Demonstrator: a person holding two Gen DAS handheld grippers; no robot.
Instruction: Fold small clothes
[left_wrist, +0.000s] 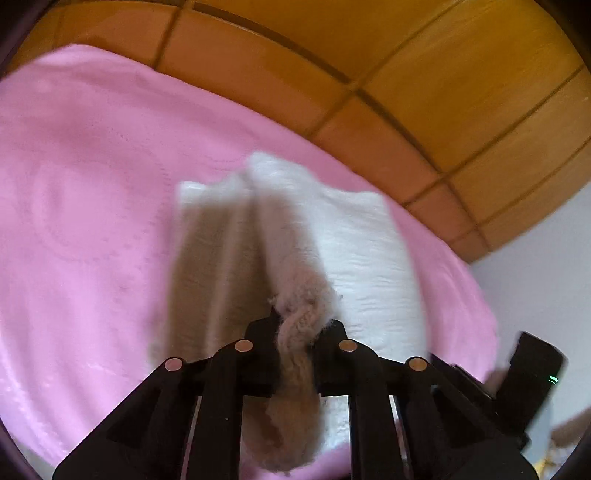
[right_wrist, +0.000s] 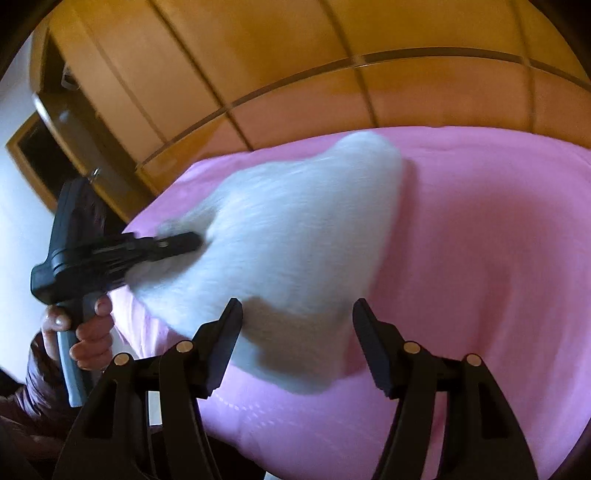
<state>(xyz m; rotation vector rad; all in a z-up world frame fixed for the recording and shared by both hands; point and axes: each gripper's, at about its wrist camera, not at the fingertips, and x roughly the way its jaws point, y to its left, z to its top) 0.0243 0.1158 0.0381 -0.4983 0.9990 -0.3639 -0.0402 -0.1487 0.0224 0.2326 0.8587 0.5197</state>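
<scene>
Landmark: pink bedspread (right_wrist: 480, 258), with the wooden wardrobe (right_wrist: 295, 66) behind it.
Garment: small white fuzzy cloth (right_wrist: 295, 229), one end lifted above the pink bedspread, the rest draping down onto it; both views are blurred, so its exact type cannot be told.
Left gripper (left_wrist: 295, 332): fingers closed tight on a bunched edge of the cloth, which hangs through between them.
Right gripper (right_wrist: 297, 332): fingers spread wide with nothing between them, just in front of the cloth's near lower edge, above the bedspread.
Step in hand: probably carrying the held edge over to make a fold.
Doing it well: keep the left pinch firm, bring the edge across low over the bedspread, and use the free gripper to pin or catch the opposite corner so the layers line up without wrinkles.
Containers: none visible on or beside the bedspread.
</scene>
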